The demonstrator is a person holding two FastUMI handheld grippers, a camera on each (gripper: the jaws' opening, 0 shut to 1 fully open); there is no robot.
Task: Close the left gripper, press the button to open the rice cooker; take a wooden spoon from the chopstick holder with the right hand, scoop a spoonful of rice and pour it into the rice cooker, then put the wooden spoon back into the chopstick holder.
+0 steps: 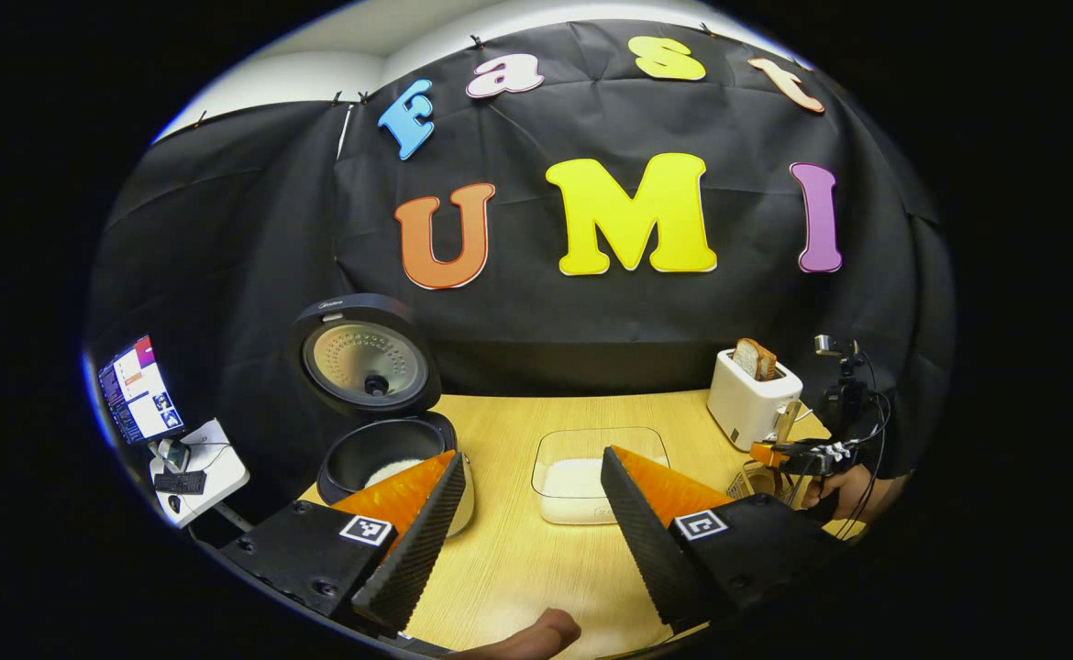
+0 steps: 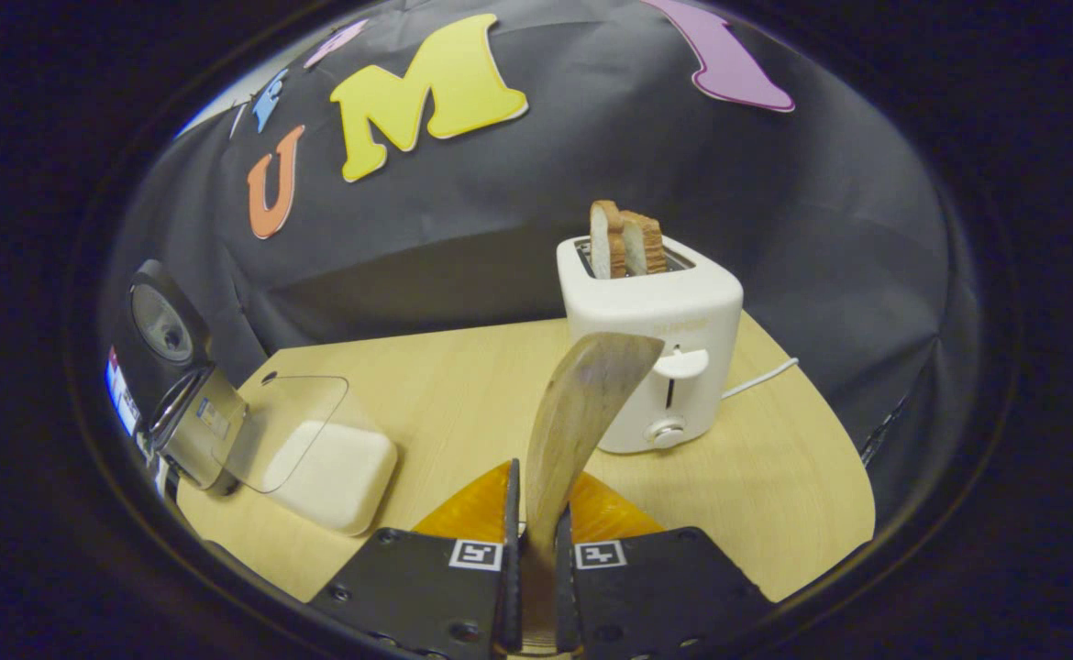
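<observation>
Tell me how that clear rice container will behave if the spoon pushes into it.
The clear container sits low and wide, so tipping seems unlikely. Its walls look thin and it appears only part-filled with rice, so it is probably light and may slide on the smooth wooden table. The wooden spoon, clamped in the right hand-held gripper, looks rigid.

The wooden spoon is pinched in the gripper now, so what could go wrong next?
The right gripper pinches the wooden spoon low on its handle, so it might twist or slip while scooping. The toaster stands close behind the spoon's bowl; a swing could knock it. The rice container sits apart from the open rice cooker, so grains could spill onto the table on the way.
</observation>
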